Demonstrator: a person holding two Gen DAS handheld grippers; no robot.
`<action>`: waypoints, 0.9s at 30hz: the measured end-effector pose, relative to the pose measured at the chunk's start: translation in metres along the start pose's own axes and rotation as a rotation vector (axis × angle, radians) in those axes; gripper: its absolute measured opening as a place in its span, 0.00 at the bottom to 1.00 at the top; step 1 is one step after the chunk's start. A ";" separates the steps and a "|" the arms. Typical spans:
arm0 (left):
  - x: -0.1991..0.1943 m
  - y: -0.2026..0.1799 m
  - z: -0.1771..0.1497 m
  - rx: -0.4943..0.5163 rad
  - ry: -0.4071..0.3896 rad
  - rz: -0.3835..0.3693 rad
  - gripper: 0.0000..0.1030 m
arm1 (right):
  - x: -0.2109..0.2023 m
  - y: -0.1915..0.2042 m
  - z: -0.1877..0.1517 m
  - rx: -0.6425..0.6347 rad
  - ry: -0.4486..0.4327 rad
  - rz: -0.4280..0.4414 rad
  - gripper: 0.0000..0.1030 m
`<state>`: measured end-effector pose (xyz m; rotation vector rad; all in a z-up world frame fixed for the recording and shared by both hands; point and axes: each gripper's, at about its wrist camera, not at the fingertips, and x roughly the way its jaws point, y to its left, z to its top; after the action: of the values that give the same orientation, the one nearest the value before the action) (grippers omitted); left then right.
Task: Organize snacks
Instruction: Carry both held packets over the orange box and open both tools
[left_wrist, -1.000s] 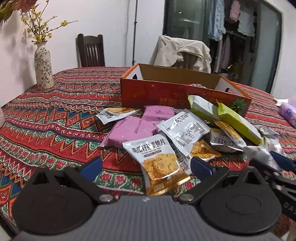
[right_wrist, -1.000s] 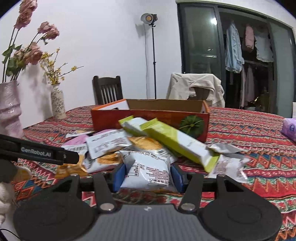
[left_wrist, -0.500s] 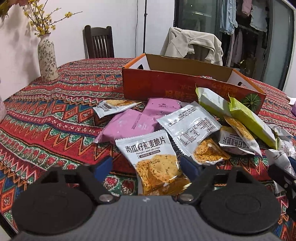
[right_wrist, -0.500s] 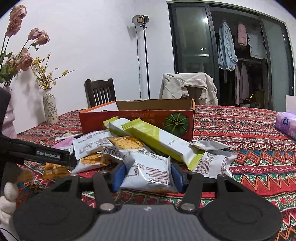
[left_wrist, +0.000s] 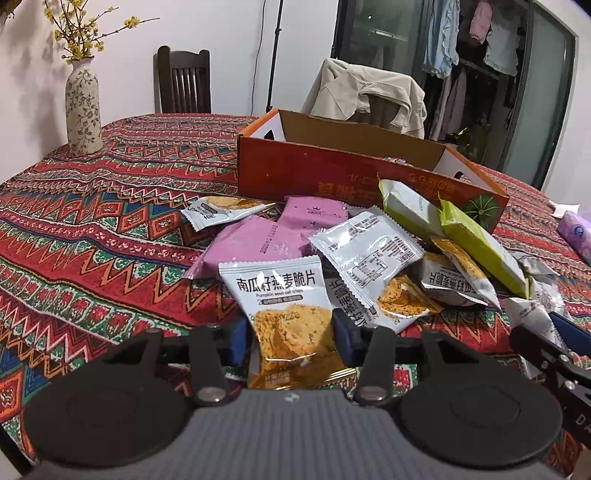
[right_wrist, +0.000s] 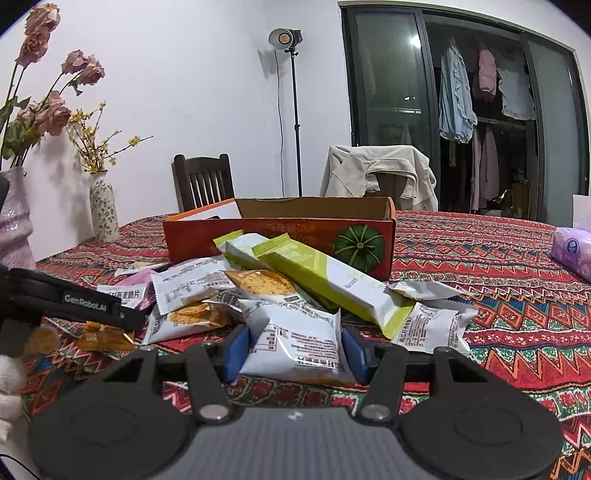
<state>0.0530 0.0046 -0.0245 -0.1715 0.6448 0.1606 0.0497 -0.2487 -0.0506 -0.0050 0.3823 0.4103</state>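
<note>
A pile of snack packets lies on the patterned tablecloth in front of an open orange cardboard box (left_wrist: 332, 173), which also shows in the right wrist view (right_wrist: 258, 236). My left gripper (left_wrist: 290, 341) is shut on a white pumpkin seed oat crisp packet (left_wrist: 284, 306) at the near edge of the pile. My right gripper (right_wrist: 295, 350) is shut on a silver-white crisp packet (right_wrist: 299, 341), printed side up. Pink packets (left_wrist: 255, 243), green-and-white bars (right_wrist: 325, 277) and several more crisp packets (left_wrist: 369, 251) lie between the grippers and the box.
A flowered vase (left_wrist: 83, 107) stands at the far left of the table, and a pink vase (right_wrist: 14, 221) with roses at the near left. A purple tissue pack (right_wrist: 572, 251) lies at the right. Two chairs stand behind the table, one with a beige jacket (right_wrist: 380, 173).
My left gripper has moved forward and closed its fingers onto the pumpkin seed crisp packet. My right gripper stays shut on its silver-white packet and has lifted slightly.
</note>
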 end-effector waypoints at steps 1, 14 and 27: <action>-0.002 0.001 0.000 0.000 -0.007 -0.004 0.45 | -0.001 0.001 0.001 -0.003 -0.002 -0.002 0.53; -0.035 0.008 0.025 0.033 -0.146 -0.073 0.45 | -0.004 0.012 0.027 -0.042 -0.052 -0.029 0.53; -0.031 -0.002 0.098 0.044 -0.289 -0.133 0.45 | 0.027 0.018 0.100 -0.062 -0.122 -0.083 0.53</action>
<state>0.0865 0.0204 0.0715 -0.1446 0.3476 0.0414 0.1014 -0.2134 0.0343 -0.0553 0.2482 0.3388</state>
